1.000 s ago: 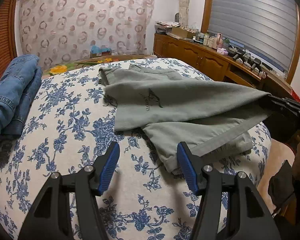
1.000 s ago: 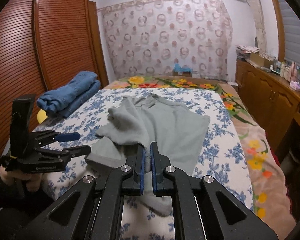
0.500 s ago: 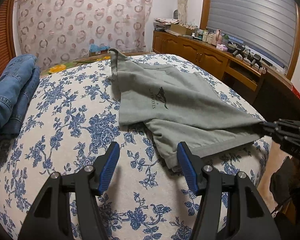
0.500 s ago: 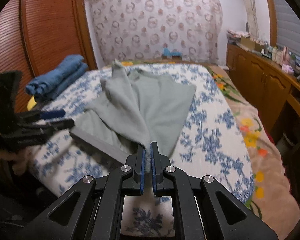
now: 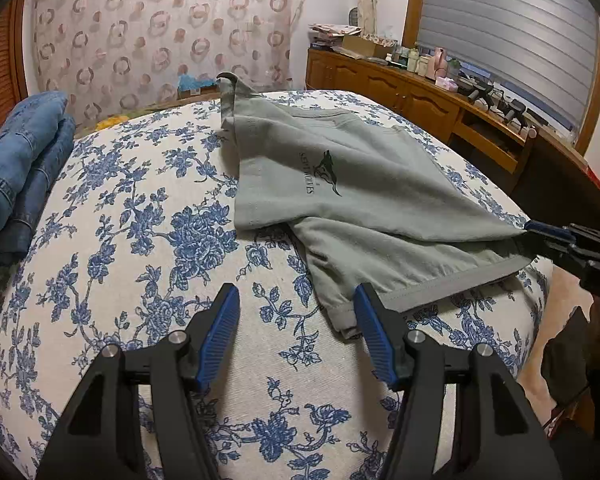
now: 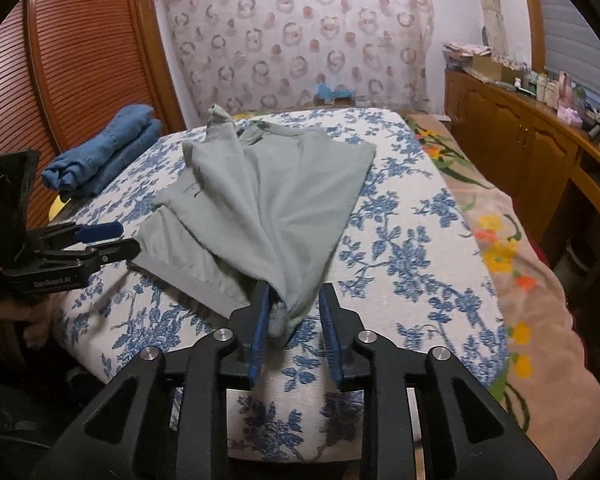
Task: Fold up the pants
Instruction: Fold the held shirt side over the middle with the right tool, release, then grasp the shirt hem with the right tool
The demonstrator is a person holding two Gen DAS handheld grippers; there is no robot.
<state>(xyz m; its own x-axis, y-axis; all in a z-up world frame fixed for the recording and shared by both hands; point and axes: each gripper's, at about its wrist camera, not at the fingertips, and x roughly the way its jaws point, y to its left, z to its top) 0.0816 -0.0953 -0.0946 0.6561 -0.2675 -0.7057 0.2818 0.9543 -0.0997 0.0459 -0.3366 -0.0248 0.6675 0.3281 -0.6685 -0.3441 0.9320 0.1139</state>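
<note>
Grey-green pants (image 5: 340, 184) with a dark logo lie stretched across the floral bed; they also show in the right wrist view (image 6: 268, 200). My left gripper (image 5: 296, 336) is open and empty, low over the bed just short of the near hem; it also shows in the right wrist view (image 6: 108, 240). My right gripper (image 6: 294, 332) is open, its jaws apart around a bunched cloth corner (image 6: 288, 312) that slumps between them; it also shows in the left wrist view (image 5: 540, 236) at the pants' far-right corner.
Folded blue jeans (image 5: 20, 168) lie at the bed's left edge, also in the right wrist view (image 6: 108, 148). A wooden sideboard (image 5: 440, 92) with clutter runs along the right. A louvred wardrobe (image 6: 72, 52) stands left. A floral blanket (image 6: 500, 248) covers the bed's right side.
My right gripper pulled the pants corner toward the bed's near edge, stretching the cloth, and has now opened its jaws. The left gripper stayed open near the hem.
</note>
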